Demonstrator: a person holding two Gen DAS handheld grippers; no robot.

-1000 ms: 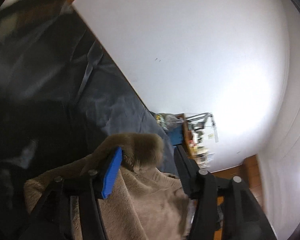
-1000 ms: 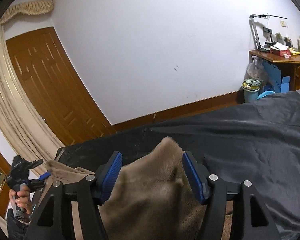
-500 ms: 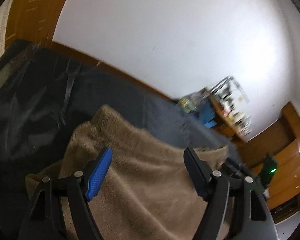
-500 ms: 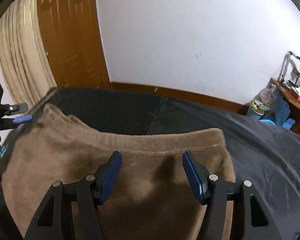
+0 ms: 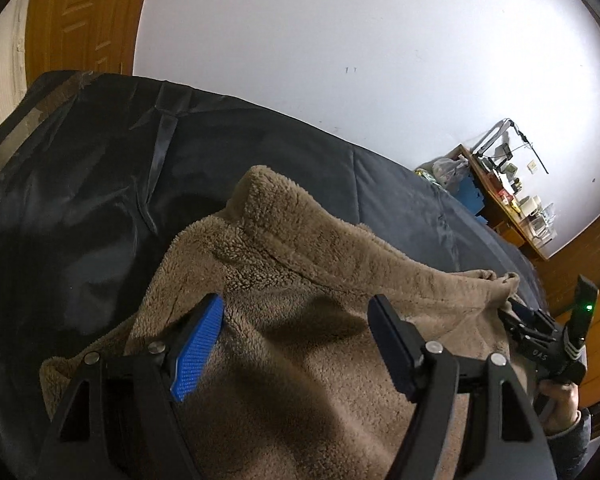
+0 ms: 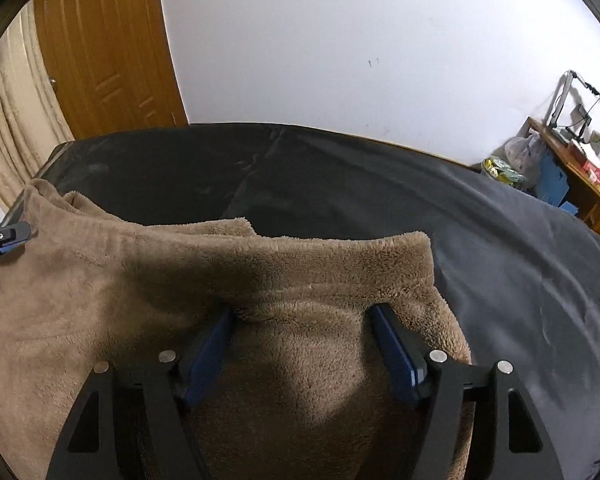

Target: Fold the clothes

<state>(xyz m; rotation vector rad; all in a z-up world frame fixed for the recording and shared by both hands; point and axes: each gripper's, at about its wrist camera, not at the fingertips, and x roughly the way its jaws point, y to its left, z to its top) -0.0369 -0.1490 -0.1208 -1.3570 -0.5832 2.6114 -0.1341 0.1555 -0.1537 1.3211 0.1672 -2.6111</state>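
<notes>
Door: a brown wooden door (image 6: 100, 52) stood at far left, against the white wall (image 6: 360, 40).
Surface: a dark sheet (image 6: 340, 184) covered the bed.
Garment: a tan fleece garment (image 6: 140, 288) lay spread on the sheet, its upper edge folded over.
Left gripper (image 5: 296, 324): jaws wide apart, fleece beneath and between them, nothing pinched.
Right gripper (image 6: 304, 320): jaws wide apart, tips tucked under the folded fleece edge, nothing clamped.
Hand: a hand (image 5: 560, 400) held the right gripper's handle.
Desk: a cluttered wooden desk (image 6: 580, 168) stood at far right.
</notes>
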